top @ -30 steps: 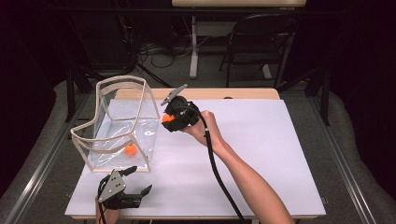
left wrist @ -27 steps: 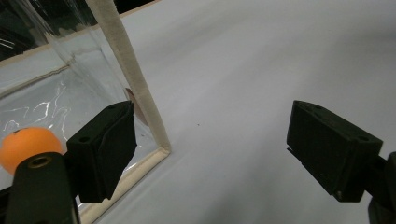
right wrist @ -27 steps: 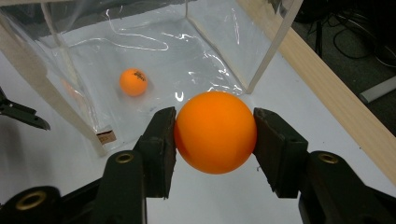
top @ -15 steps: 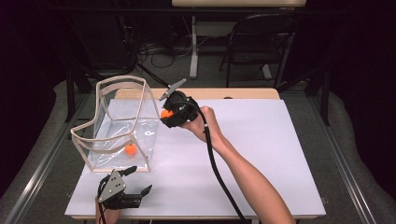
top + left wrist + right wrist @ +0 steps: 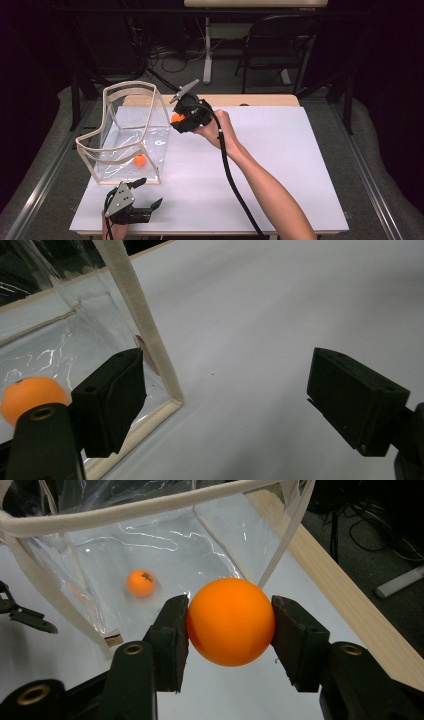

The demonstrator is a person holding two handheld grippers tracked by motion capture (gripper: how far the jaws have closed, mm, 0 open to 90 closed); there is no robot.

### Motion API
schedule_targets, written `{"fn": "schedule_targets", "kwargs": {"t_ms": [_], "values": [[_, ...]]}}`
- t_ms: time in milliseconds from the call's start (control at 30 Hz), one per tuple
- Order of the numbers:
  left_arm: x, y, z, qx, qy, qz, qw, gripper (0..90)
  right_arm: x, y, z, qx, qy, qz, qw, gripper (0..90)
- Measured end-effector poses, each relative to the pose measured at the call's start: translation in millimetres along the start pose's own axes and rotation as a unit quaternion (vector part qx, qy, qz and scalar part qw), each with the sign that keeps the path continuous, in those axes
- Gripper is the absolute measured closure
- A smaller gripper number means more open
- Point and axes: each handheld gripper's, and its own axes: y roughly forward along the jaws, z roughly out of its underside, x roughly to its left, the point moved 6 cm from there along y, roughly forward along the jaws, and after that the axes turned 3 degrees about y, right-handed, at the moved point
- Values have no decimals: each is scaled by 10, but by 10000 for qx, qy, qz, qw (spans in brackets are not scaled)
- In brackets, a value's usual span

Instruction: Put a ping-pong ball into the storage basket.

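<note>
Two orange balls, one in the jaws

One orange ball (image 5: 231, 621) sits clamped between the right gripper (image 5: 186, 117) pads, held just beside the clear bag (image 5: 127, 135) rim. Another ball (image 5: 140, 160) lies inside the bag. Near the table (image 5: 280, 150) front edge, the left gripper (image 5: 131, 205) rests with jaws wide, empty.

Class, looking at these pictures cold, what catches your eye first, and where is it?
The orange ball pinched in the right claw, raised beside the clear bag. A second orange ball lies on the bag's floor. The left claw sits open at the table's near edge.
</note>
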Motion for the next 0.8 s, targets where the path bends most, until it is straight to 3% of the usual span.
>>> {"fn": "schedule_targets", "kwargs": {"t_ms": [800], "values": [[6,-5,-2,-5,9,-14,10000,161,-29,-84,-187,-144,-46,83,9999,507]]}}
